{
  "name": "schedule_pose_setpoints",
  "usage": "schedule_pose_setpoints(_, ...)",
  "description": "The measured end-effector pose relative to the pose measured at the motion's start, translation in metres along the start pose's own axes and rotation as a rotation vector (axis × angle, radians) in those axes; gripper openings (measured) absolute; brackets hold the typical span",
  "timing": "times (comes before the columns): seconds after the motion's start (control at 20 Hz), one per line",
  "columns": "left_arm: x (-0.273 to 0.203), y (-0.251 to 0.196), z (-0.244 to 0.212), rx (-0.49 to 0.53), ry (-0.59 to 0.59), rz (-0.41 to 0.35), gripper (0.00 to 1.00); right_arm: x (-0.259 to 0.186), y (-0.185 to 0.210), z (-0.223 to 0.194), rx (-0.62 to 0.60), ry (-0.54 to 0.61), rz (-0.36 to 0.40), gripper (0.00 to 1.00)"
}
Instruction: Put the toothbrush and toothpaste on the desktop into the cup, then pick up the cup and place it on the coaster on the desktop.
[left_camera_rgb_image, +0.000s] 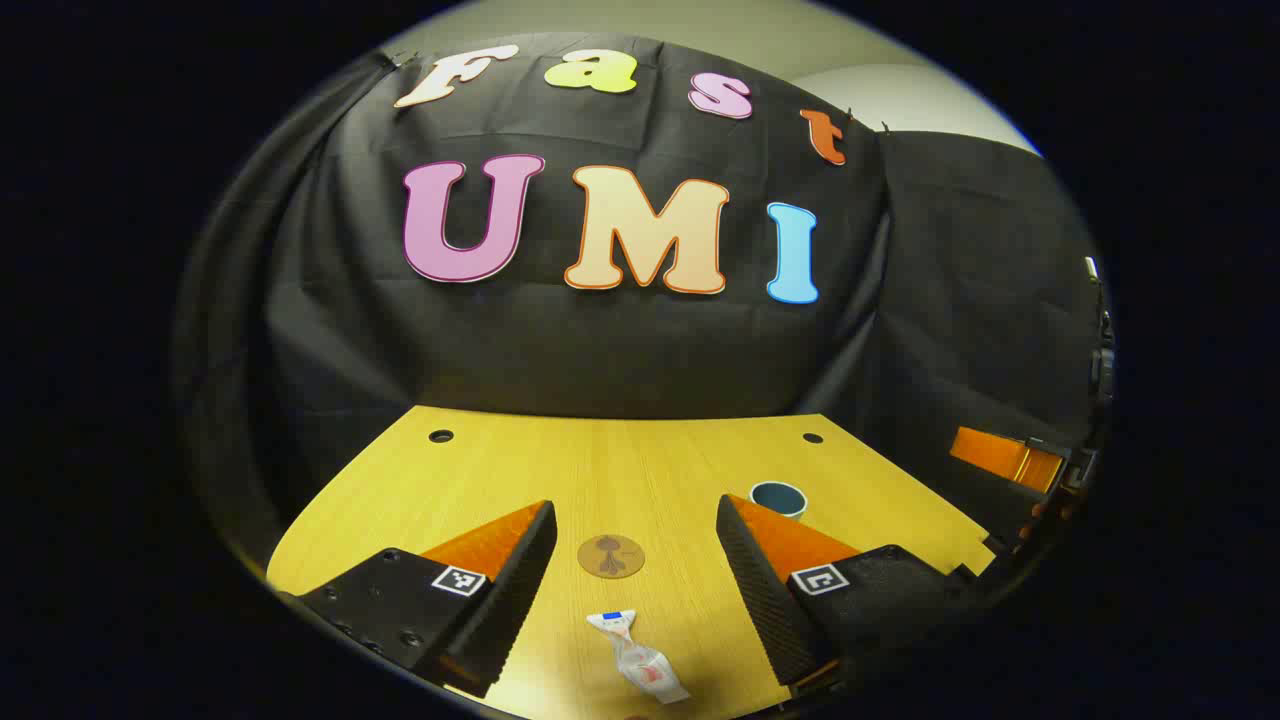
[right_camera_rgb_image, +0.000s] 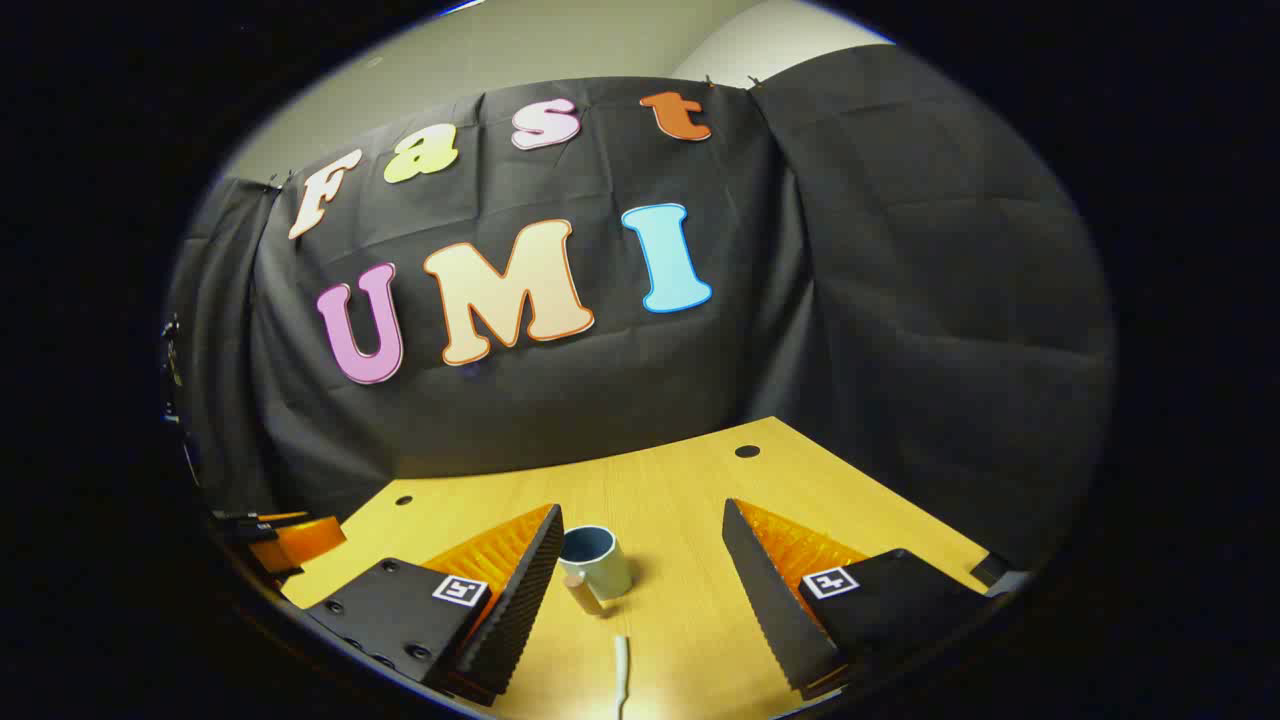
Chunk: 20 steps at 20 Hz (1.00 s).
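Nearest the lens in the left gripper view: toothpaste (left_camera_rgb_image: 638, 655), a small crumpled tube lying flat on the bench (left_camera_rgb_image: 620, 470), cap end pointing away, just ahead of and between the fingers of the left tool (left_camera_rgb_image: 634, 560). Jaws spread wide, nothing between them, hovering low over the wood. Probably lined up that way so the tube falls in the gap for a straight descent and pinch.

Beyond the tube, a round brown coaster (left_camera_rgb_image: 611, 556), bare, near mid-bench. Farther off to the right, the cup (left_camera_rgb_image: 778, 497), upright, mouth open, well apart from the coaster.

In the right gripper view: toothbrush (right_camera_rgb_image: 621, 675), a pale thin handle lying on the bench at the bottom edge, lengthwise between the fingers of the right tool (right_camera_rgb_image: 640, 580). Jaws likewise wide and empty. Ahead, the cup (right_camera_rgb_image: 597, 565), upright, close by this tool's left finger, handle turned toward the camera. Looks empty, though interior partly hidden.

Judged stage: the very start, nothing loaded, cup not on coaster. Each tool seemingly assigned the item on its own side. Likely risk: flat, thin items hard to pinch off the bench; the soft tube may buckle.
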<state>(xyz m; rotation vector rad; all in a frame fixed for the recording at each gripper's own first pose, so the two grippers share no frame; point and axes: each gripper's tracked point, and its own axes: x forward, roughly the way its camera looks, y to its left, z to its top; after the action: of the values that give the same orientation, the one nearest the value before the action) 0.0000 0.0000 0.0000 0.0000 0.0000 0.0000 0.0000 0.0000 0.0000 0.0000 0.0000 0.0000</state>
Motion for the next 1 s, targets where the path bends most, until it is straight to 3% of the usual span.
schedule_pose_setpoints(0.2, 0.0, -0.004, -0.013, -0.077, 0.036, 0.035, 0.94, 0.011, -0.004, -0.016, -0.032, 0.084, 0.043, 0.98)
schedule_pose_setpoints(0.25, -0.001, -0.004, -0.014, -0.08, 0.041, 0.038, 0.94, 0.012, -0.004, -0.019, -0.033, 0.097, 0.047, 0.95)
schedule_pose_setpoints(0.4, -0.005, 0.009, -0.015, -0.076, 0.049, 0.084, 0.94, 0.014, -0.003, -0.03, -0.04, 0.141, 0.06, 0.98)
schedule_pose_setpoints(0.8, -0.011, 0.02, -0.023, -0.089, 0.06, 0.09, 0.95, 0.019, 0.009, -0.05, -0.07, 0.218, 0.071, 0.98)
schedule_pose_setpoints(0.9, -0.013, 0.025, -0.028, -0.101, 0.066, 0.099, 0.94, 0.019, 0.015, -0.057, -0.076, 0.248, 0.091, 0.95)
schedule_pose_setpoints(1.0, -0.016, 0.031, -0.037, -0.111, 0.086, 0.109, 0.94, 0.019, 0.023, -0.067, -0.087, 0.28, 0.113, 0.98)
